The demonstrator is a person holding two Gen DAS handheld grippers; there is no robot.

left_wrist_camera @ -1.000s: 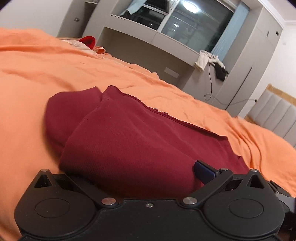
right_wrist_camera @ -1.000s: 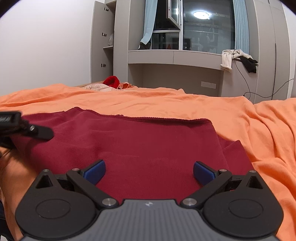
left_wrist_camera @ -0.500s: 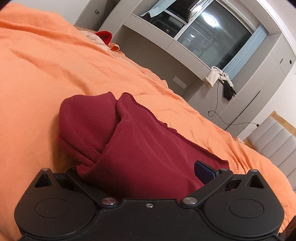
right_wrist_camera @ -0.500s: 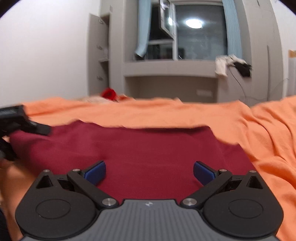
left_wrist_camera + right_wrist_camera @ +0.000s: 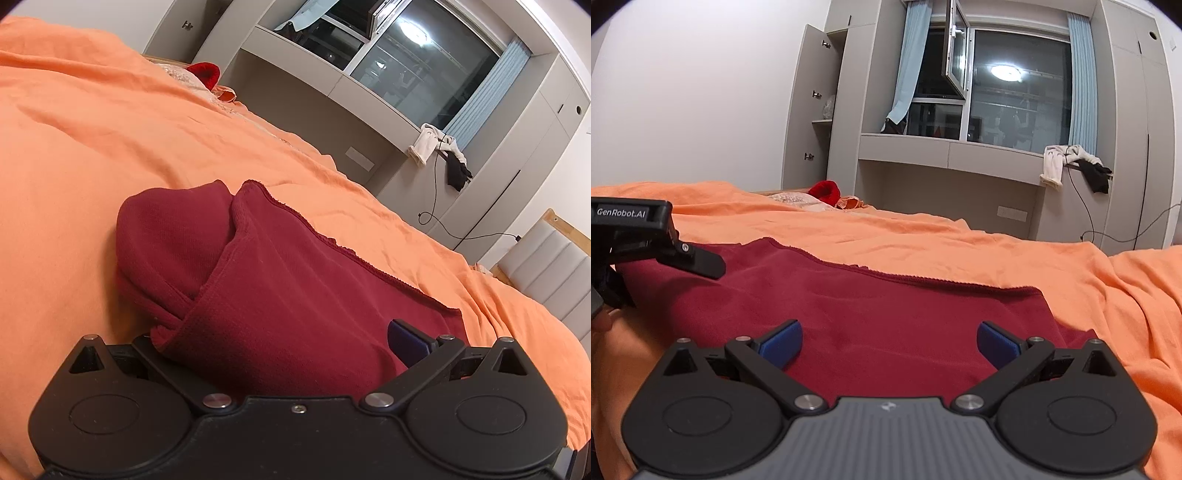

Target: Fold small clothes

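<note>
Lying across the orange bedspread, the dark red garment shows differently in each view. From the right wrist, it spreads flat and wide, its long axis running left to right, with a hemmed far edge slanting from the far left down toward the near right. The right gripper sits over the near edge with its blue pads spread wide apart, clasping nothing. This view alone shows the left gripper from outside, at the garment's left end, black with a printed label. The left wrist view shows what the other cannot: that left end is bunched and turned over on itself, a rounded fold rising above the bedspread. There the garment fills the left gripper mouth; one blue pad shows, the other is hidden under cloth, so I cannot tell whether it is clenched. Far off lies a bright red item before the window.
</note>
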